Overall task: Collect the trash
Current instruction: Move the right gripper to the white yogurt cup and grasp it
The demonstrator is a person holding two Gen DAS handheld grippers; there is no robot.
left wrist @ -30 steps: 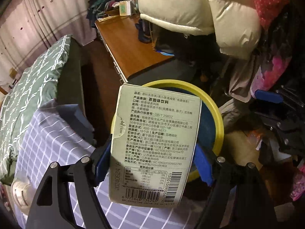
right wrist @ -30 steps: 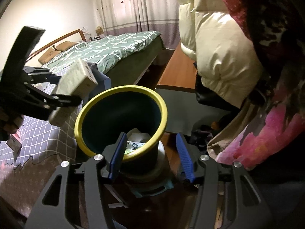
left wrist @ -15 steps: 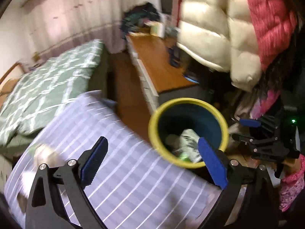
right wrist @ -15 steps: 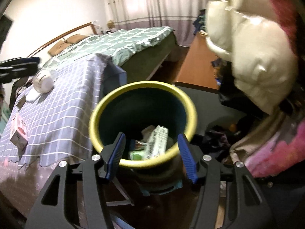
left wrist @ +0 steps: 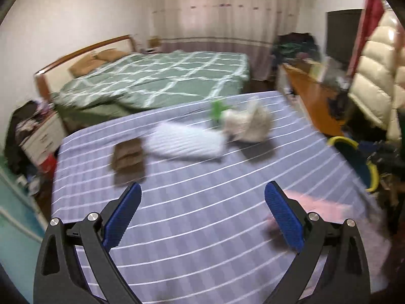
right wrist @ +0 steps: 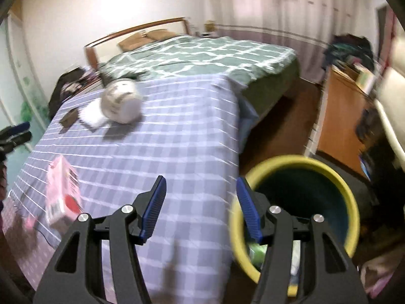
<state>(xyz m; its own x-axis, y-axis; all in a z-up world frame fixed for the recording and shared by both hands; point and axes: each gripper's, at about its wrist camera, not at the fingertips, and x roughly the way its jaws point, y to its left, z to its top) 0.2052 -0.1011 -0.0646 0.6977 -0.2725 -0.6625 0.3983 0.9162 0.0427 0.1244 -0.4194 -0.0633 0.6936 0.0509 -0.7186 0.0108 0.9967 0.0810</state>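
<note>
With both the left gripper and right gripper held apart and empty, the pink carton on the checked tablecloth is best approached squarely, bin alongside.

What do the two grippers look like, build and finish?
Both match: the left gripper and right gripper have matte black skeletal arms with triangular cut-outs, silver round bolts at the pivots, and blue ribbed pads on the fingers. No cables, markings or sleeves show.

Right gripper empty – yellow-rimmed bin beside.
</note>
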